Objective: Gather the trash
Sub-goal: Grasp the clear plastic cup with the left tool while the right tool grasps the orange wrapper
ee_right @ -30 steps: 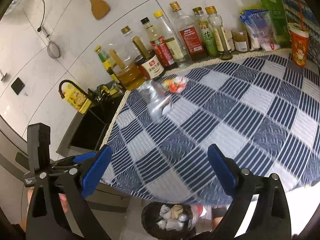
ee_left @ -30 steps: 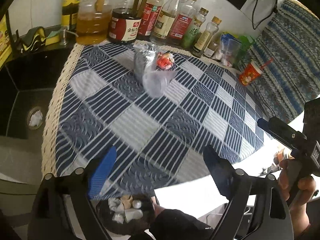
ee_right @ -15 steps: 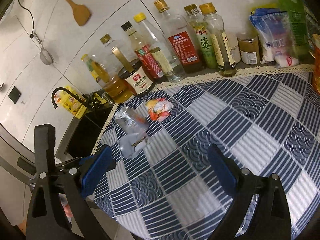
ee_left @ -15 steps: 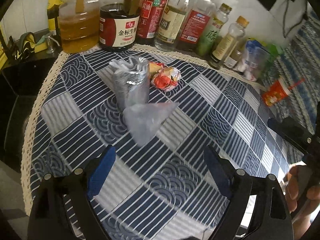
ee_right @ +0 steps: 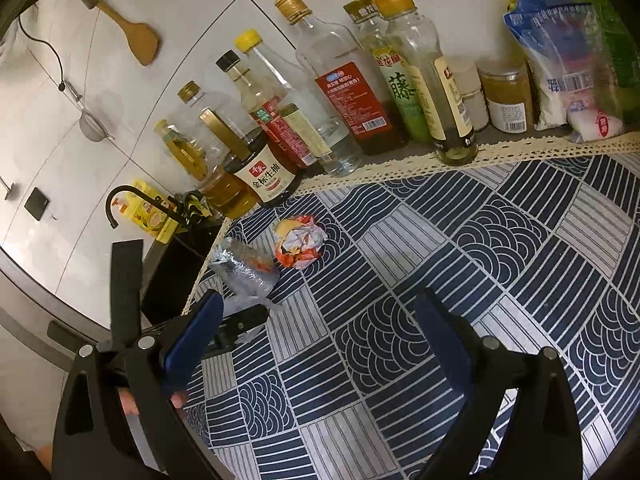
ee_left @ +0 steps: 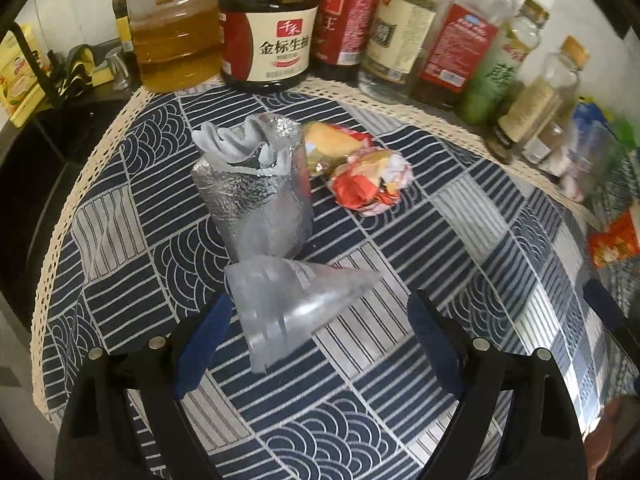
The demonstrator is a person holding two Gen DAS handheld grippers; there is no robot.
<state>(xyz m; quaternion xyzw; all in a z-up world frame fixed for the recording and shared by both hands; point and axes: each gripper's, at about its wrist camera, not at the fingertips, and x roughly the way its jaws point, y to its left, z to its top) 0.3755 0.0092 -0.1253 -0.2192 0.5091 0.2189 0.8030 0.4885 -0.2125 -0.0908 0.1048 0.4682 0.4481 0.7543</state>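
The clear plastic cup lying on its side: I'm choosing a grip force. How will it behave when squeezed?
The clear plastic cup looks thin-walled, so it probably buckles and weighs little. Lying tapered on the tablecloth, it may roll in an arc if nudged.

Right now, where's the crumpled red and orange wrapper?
In the left wrist view, the crumpled wrapper lies on the checked tablecloth, just right of the silver foil bag, before the bottle row.
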